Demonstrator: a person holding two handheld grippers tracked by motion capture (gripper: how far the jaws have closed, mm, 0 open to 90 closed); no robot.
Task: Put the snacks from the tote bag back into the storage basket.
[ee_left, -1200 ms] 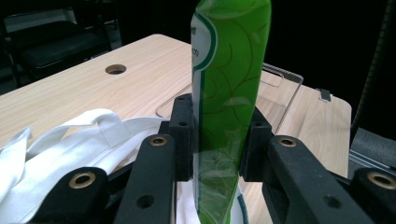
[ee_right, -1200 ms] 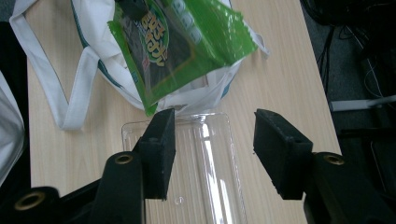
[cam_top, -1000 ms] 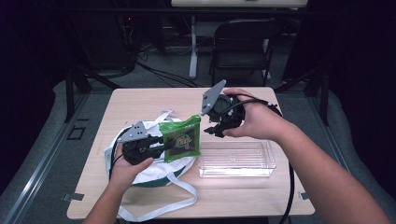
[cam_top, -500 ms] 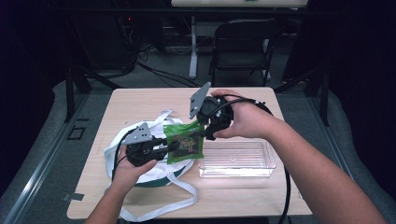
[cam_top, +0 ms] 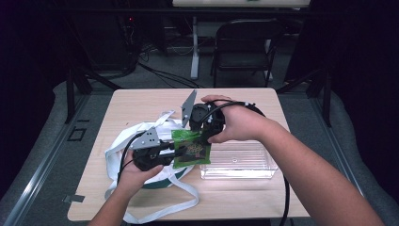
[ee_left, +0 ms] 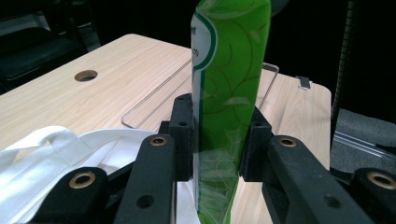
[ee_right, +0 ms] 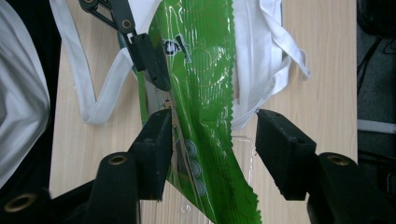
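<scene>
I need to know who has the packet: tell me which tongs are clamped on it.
The left tongs: both pads press the green packet. The right tongs have just been closing around it, but one pad stands clear.

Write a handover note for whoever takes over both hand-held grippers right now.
Left hand-held gripper: shut on the green packet, held above the white bag.
Right hand-held gripper: jaws have just been closing around the packet's other end, one pad touching, the other apart; no grip yet.
Clear tray: on the table, nothing in it.
Done: packet lifted.
Left: probably take it over and set it in the tray.
</scene>
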